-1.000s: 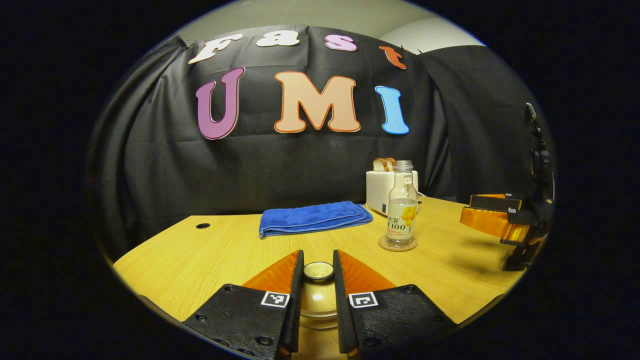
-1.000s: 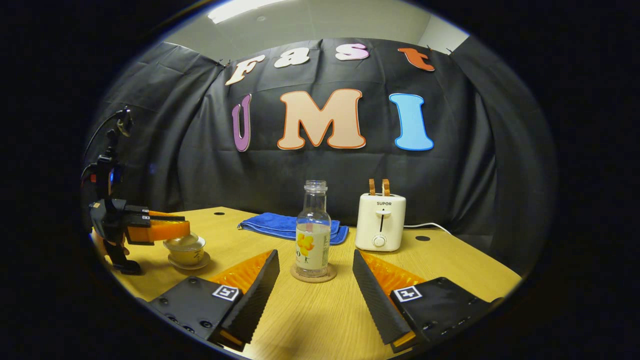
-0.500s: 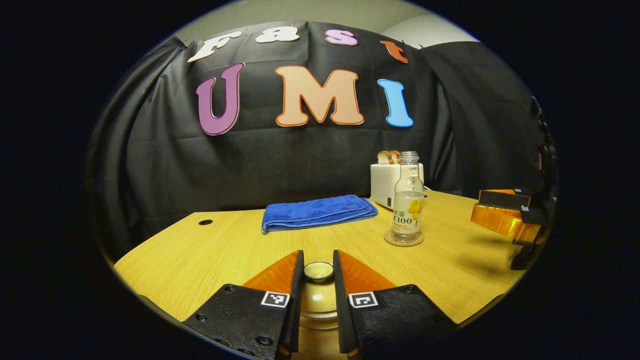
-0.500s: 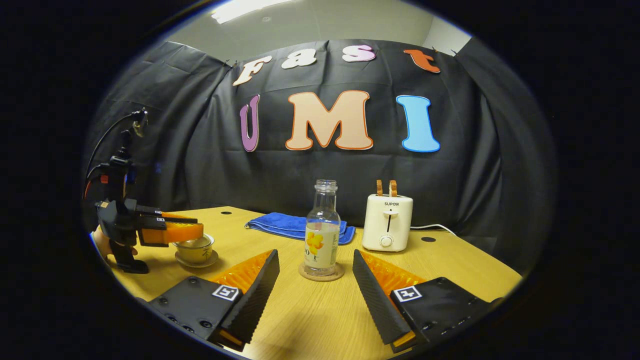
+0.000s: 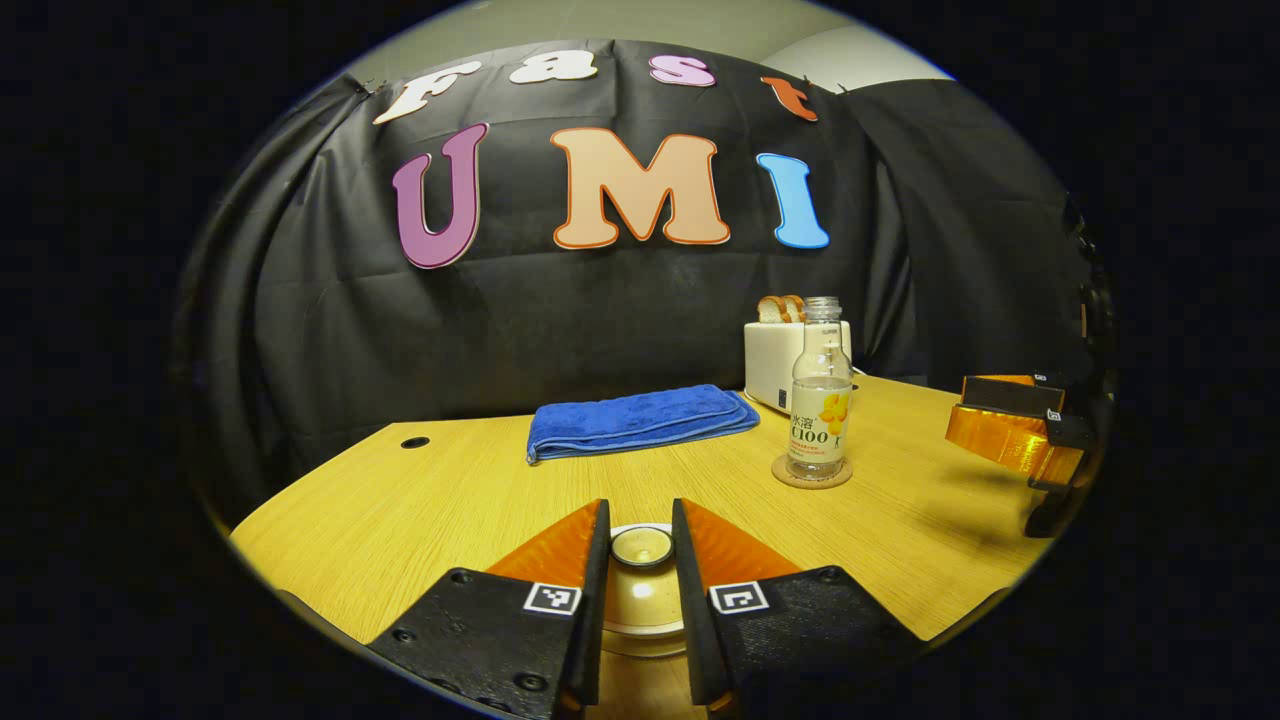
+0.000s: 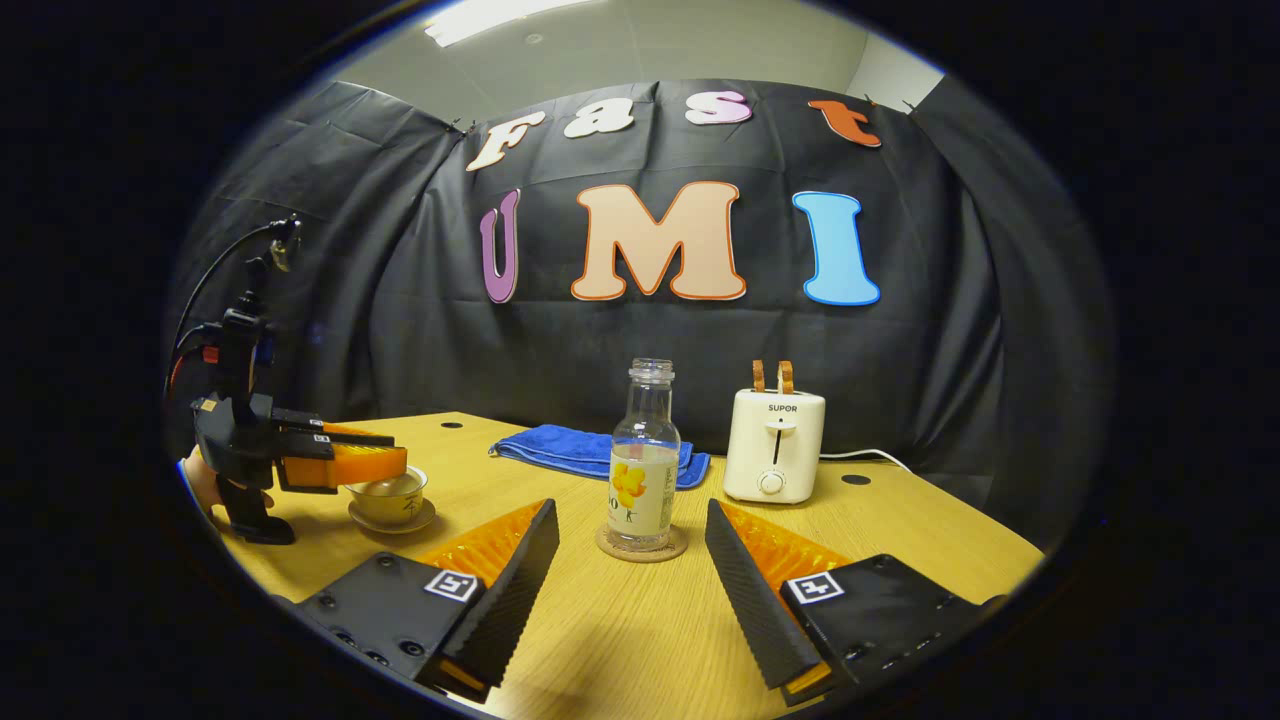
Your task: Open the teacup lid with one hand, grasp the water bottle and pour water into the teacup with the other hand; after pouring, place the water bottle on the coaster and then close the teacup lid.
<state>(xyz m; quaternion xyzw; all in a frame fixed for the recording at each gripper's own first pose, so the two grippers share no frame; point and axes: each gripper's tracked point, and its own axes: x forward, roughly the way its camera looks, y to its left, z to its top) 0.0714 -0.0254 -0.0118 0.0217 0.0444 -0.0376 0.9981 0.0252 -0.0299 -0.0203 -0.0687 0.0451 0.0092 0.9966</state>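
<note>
My left gripper [image 5: 640,512] is shut on the knob of the tan teacup lid [image 5: 640,600], which lies level between its fingers. In the right gripper view that gripper [image 6: 385,462] sits over the teacup [image 6: 388,497] on its saucer [image 6: 392,520] at the table's left. The uncapped water bottle [image 5: 820,410] [image 6: 642,470], partly full, stands upright on the round coaster [image 5: 838,476] [image 6: 670,550]. My right gripper [image 6: 630,505] is open, a short way in front of the bottle and not touching it. It also shows at the right of the left gripper view [image 5: 965,410].
A folded blue towel [image 5: 640,420] lies at the back of the wooden table [image 5: 400,520]. A white toaster [image 6: 772,445] holding toast slices stands behind the bottle, its cable running right. A hand [image 6: 200,475] holds the left gripper at the table's left edge.
The left gripper's fingers have spread slightly around the knob and its view has dipped a little. The right gripper shifted slightly left at first, then stayed still. The bottle has not moved.
</note>
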